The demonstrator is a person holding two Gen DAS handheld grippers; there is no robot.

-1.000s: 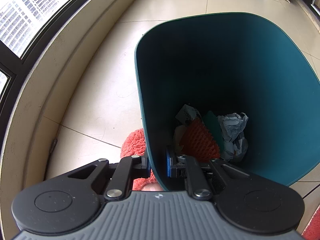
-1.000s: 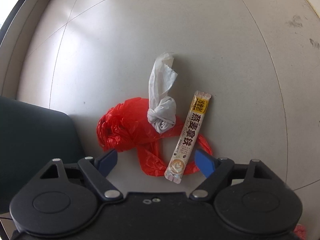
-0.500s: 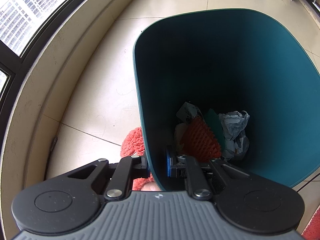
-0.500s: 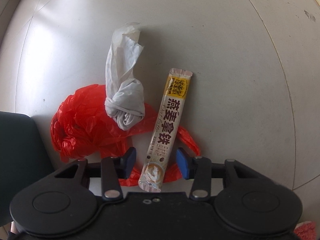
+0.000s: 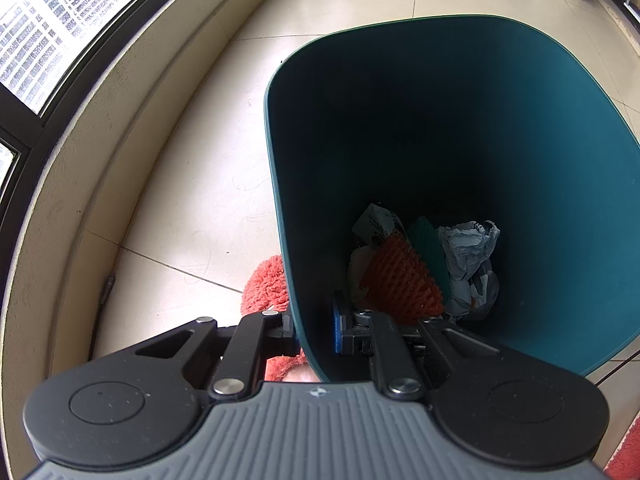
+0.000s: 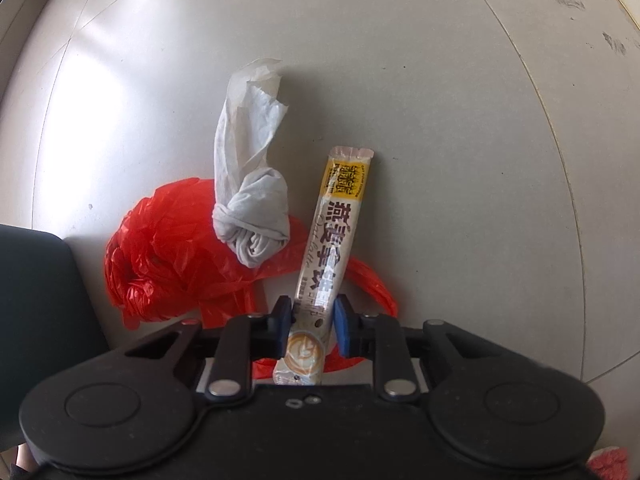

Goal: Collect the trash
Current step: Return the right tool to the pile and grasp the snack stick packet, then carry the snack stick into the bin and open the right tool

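Right gripper (image 6: 310,322) points steeply down at the floor, jaws closing on the lower end of a coffee-mix stick packet (image 6: 326,264); both blue pads sit against the packet's sides. The packet lies lengthwise away from the camera, its near part over a crumpled red plastic bag (image 6: 168,252). A knotted white tissue (image 6: 250,200) rests on the bag's upper edge, just left of the packet, its loose tail standing toward the far side. All three sit on pale floor tile (image 6: 460,120). Left gripper (image 5: 314,330) is clamped on the near wall of a teal trash bin (image 5: 540,160), one pad outside, one inside. In the bin's bottom: red foam fruit netting (image 5: 400,280), a crumpled bluish paper wad (image 5: 470,256), a small printed carton (image 5: 376,224). A fuzzy coral slipper (image 5: 266,284) shows beside the bin.
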